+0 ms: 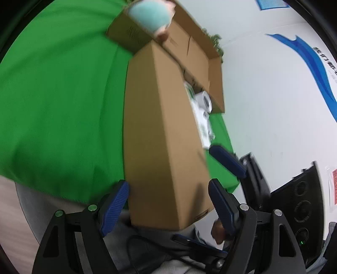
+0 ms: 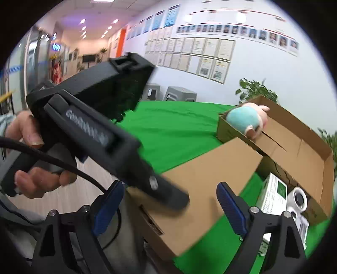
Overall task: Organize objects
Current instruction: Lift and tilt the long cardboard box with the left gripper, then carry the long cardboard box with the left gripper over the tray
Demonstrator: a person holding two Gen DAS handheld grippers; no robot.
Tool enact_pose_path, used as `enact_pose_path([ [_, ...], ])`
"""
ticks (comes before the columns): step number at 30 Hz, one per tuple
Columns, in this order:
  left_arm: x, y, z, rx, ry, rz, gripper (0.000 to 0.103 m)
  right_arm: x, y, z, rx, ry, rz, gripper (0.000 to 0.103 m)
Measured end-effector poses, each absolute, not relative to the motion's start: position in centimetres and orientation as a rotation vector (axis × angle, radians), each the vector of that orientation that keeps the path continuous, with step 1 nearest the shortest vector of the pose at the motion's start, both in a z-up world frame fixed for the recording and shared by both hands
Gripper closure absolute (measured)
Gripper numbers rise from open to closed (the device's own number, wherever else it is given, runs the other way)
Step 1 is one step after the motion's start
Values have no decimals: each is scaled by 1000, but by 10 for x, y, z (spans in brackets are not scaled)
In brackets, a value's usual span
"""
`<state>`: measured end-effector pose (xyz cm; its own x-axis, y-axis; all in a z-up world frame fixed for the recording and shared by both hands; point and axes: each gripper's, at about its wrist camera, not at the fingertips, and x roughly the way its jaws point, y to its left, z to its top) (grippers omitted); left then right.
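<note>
An open cardboard box (image 1: 166, 134) (image 2: 294, 147) lies on a green cloth (image 1: 59, 109) (image 2: 172, 128). Its near flap (image 2: 200, 194) hangs out toward me. A teal and pink plush toy (image 1: 151, 16) (image 2: 246, 120) rests on the box's far corner. A white carton with green print (image 2: 273, 194) (image 1: 200, 118) and a white round device (image 2: 299, 200) (image 1: 205, 101) lie beside the box wall. My left gripper (image 1: 168, 202) is open with the flap between its blue fingers. My right gripper (image 2: 170, 202) is open and empty above the flap. The left gripper's black body (image 2: 101, 126) crosses the right wrist view.
A white wall with framed papers (image 2: 200, 54) stands behind the table. Potted plants (image 2: 257, 88) stand behind the box. Grey bins (image 2: 179, 93) sit past the table's far edge. The right gripper's black body (image 1: 294, 202) shows at lower right of the left wrist view.
</note>
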<state>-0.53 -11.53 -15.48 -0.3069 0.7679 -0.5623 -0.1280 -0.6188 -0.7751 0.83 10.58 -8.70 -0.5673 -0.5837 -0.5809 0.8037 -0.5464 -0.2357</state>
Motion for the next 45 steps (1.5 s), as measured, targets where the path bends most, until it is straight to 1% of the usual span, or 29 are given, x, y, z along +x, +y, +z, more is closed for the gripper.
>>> enact_pose_path([
  [1, -5, -115, -160, -1352, -863, 1947, 27, 8, 104, -90, 569, 640, -2135, 23],
  [3, -7, -116, -169, -1353, -937, 1890, 27, 10, 102, -95, 553, 675, -2130, 24],
  [5, -8, -117, -174, -1338, -978, 1868, 28, 7, 105, -94, 564, 643, -2130, 25],
  [7, -8, -116, -174, -1330, -978, 1864, 29, 2, 110, -93, 579, 594, -2135, 26],
  [10, -3, -112, -166, -1307, -922, 1918, 32, -2, 117, -90, 585, 516, -2155, 26],
  [13, 3, -110, -150, -1280, -864, 1979, 38, -3, 125, -85, 584, 440, -2181, 26],
  [16, 13, -108, -128, -1240, -766, 2075, 43, -4, 135, -80, 577, 338, -2181, 26],
  [22, 24, -95, -98, -1173, -652, 2174, 43, -7, 160, -70, 536, 60, -2164, 26],
  [30, 19, -67, -83, -1147, -545, 2181, 43, -6, 190, -66, 588, -65, -2148, 24],
  [31, 21, -65, -80, -1138, -532, 2180, 43, -7, 192, -66, 595, -76, -2142, 21],
  [32, 25, -65, -75, -1123, -524, 2179, 44, -9, 192, -67, 607, -88, -2132, 16],
  [33, 26, -65, -72, -1105, -526, 2174, 45, -13, 191, -68, 624, -104, -2122, 15],
  [35, 27, -69, -61, -1042, -532, 2181, 45, -20, 186, -71, 648, -117, -2113, 14],
  [38, 32, -73, -41, -973, -457, 2239, 45, -32, 173, -75, 650, -165, -2054, 15],
  [40, 34, -77, -34, -957, -443, 2247, 45, -41, 167, -75, 646, -207, -2024, 15],
  [45, 18, -78, -47, -1042, -481, 2183, 45, -57, 172, -79, 677, -272, -2033, 15],
])
